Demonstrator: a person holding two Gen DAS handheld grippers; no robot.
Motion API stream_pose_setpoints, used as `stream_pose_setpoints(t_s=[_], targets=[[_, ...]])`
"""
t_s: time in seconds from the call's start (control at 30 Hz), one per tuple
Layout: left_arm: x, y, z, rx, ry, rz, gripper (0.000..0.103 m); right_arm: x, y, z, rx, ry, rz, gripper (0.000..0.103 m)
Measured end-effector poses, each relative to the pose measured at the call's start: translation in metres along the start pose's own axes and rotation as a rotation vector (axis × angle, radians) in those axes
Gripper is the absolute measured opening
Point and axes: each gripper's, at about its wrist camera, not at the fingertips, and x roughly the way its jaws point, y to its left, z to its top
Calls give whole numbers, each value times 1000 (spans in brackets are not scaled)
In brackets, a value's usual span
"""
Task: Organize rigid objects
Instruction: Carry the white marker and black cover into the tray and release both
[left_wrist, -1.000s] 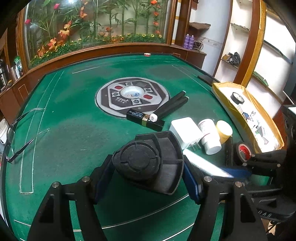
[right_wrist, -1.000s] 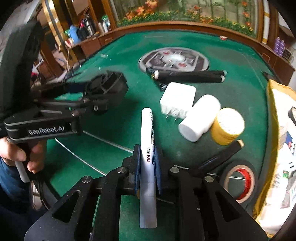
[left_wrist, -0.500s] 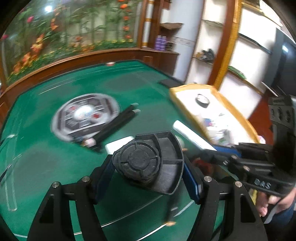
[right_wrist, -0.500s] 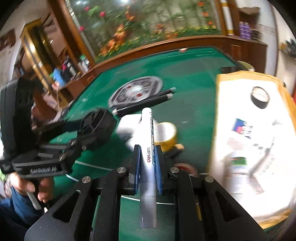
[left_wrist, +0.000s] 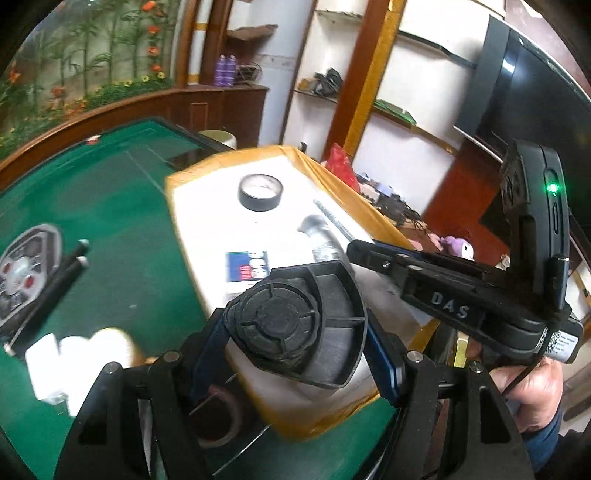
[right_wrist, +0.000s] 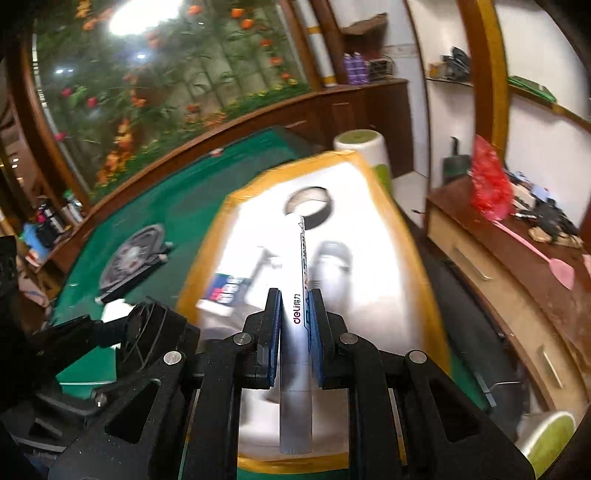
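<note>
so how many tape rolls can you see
2: a black roll lying in the tray, and a red-cored roll on the table behind the left gripper. More may be hidden.

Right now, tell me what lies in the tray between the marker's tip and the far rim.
Right wrist view: only the black tape roll lies there, between the marker and the tray rim.

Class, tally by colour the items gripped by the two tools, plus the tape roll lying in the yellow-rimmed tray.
Black: 2 (black round plastic part in left tool; black tape roll in yellow-rimmed white tray)
White: 1 (white marker pen in right tool)
Total: 3
</note>
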Motion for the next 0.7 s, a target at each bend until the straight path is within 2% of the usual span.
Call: stream_pose_setpoints(t_s=[0.2, 0.5, 0.57, 0.67, 0.7], targets=[[24, -10, 3, 6, 37, 4, 71, 9, -13, 1, -4, 10, -59, 14], [22, -17, 0, 37, 0, 25, 71, 9, -13, 4, -18, -8, -109, 15], [22, -15, 1, 24, 2, 23, 72, 7, -12, 3, -14, -9, -114, 16], [20, -11, 3, 1, 3, 1, 73, 7, -11, 3, -6, -9, -123, 30], [18, -10, 2, -4, -2, -2, 73, 5, -12, 3, -2, -17, -123, 30]])
